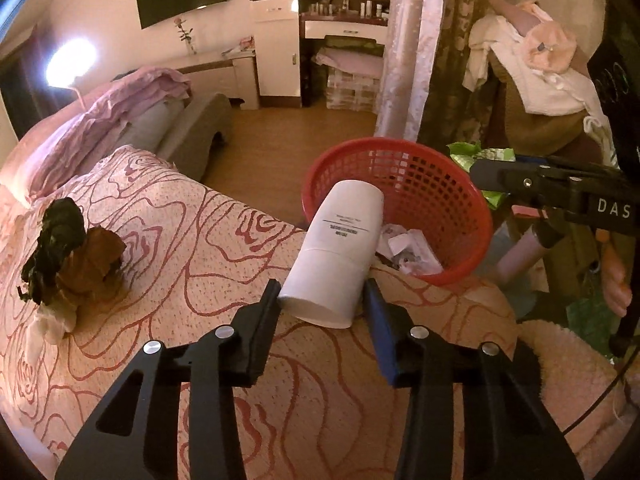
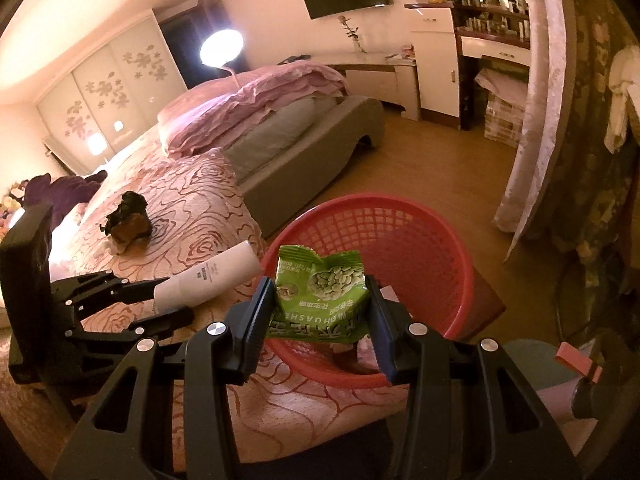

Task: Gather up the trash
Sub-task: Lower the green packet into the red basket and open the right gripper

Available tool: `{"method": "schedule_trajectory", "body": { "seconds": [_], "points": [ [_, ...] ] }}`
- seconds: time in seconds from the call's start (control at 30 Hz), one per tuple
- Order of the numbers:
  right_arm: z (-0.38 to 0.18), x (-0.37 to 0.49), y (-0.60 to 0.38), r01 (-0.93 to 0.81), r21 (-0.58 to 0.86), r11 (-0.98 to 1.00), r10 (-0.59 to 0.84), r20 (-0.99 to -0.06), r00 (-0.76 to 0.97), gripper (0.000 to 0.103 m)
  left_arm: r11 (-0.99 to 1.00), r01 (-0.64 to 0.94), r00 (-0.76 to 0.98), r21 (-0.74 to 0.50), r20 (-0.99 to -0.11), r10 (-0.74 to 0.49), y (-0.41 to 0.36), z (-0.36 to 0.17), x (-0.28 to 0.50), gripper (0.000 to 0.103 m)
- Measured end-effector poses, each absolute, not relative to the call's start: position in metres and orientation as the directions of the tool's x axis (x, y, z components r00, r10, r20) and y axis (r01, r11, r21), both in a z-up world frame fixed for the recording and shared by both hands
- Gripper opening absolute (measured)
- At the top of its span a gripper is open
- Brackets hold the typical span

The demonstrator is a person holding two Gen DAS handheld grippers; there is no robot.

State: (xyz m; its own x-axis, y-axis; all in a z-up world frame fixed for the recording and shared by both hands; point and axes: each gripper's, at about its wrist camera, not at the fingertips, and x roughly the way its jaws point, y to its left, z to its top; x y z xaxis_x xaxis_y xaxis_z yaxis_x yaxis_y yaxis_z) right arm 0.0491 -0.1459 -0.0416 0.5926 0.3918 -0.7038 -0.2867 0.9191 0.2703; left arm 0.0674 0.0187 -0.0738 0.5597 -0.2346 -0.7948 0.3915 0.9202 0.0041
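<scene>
My left gripper [image 1: 322,294] is shut on a white bottle [image 1: 334,252] and holds it above the bed, its far end pointing at the red mesh basket [image 1: 472,208]. My right gripper [image 2: 320,300] is shut on a green snack wrapper [image 2: 320,292] and holds it over the near rim of the basket [image 2: 432,240]. The basket sits at the bed's edge with crumpled paper [image 1: 408,248] inside. A dark crumpled trash clump [image 1: 72,252] lies on the bedspread to the left; it also shows in the right wrist view [image 2: 130,222]. The left gripper [image 2: 168,296] with the bottle [image 2: 208,278] shows there too.
The bed has a pink rose-patterned spread [image 1: 192,240] and folded pink quilts [image 2: 260,96]. A wooden floor [image 2: 432,160], curtain [image 2: 536,120] and dresser [image 2: 436,72] lie beyond. A chair with clothes [image 1: 540,84] stands right of the basket.
</scene>
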Motion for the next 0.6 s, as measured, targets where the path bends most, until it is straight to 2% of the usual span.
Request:
{"method": "schedule_trajectory", "body": {
  "seconds": [0.6],
  "points": [
    [-0.059,0.062,-0.165,-0.231,0.289,0.929,0.370,-0.724,0.582,0.044,0.897,0.435,0.555,0.075,-0.807,-0.202,-0.024,-0.074,0.080,0.039]
  ]
}}
